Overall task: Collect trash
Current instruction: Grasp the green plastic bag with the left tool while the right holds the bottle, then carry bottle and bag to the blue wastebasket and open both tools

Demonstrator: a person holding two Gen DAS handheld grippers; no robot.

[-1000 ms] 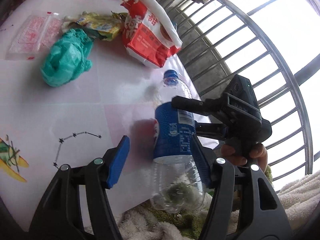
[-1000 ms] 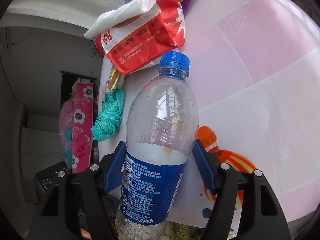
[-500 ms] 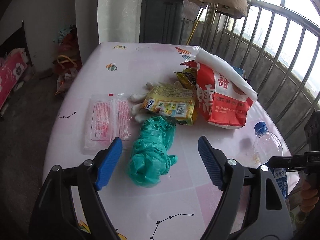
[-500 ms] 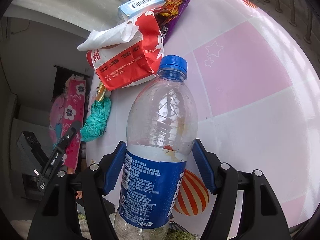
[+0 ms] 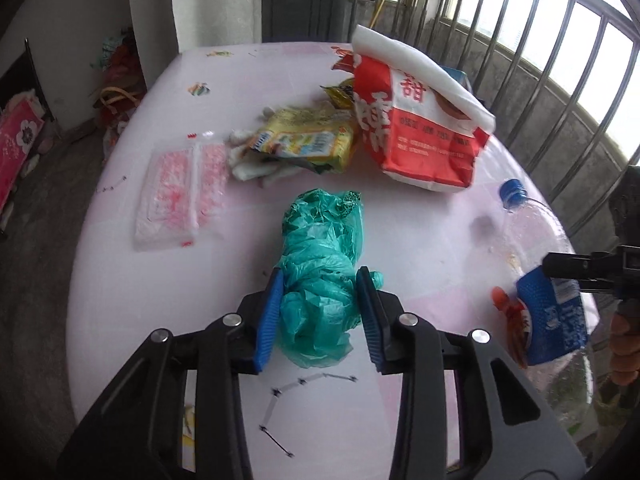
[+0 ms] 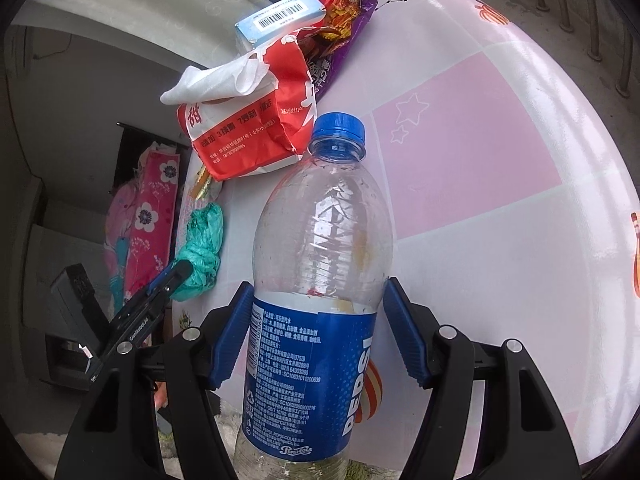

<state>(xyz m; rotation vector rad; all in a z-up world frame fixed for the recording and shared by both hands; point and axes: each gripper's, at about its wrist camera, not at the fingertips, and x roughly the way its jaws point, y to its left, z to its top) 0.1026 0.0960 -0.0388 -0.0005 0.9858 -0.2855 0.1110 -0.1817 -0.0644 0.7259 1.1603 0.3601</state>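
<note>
A crumpled green plastic bag [image 5: 320, 240] lies on the pink and white table [image 5: 420, 232]. My left gripper [image 5: 320, 276] straddles its near end; the jaws are closing and both blue pads touch the bag. In the right wrist view the same gripper [image 6: 176, 276] shows at the bag [image 6: 202, 248]. An empty Pepsi bottle [image 6: 320, 280] with a blue cap stands upright in my right gripper [image 6: 320, 292], which is shut on its blue label. From the left wrist view the bottle [image 5: 548, 312] is at the table's right edge.
A red and white bag [image 5: 420, 136], a yellow wrapper [image 5: 304, 144], white crumpled material [image 5: 248, 164] and a clear pink packet [image 5: 180, 196] lie further back. A purple snack bag [image 6: 340, 40] and a pale blue box [image 6: 280, 20] sit behind. A metal railing [image 5: 560, 60] runs along the right.
My left gripper swung away from the bottle to the green bag, widened, then narrowed around the bag's near end. The right gripper kept its hold on the bottle.
</note>
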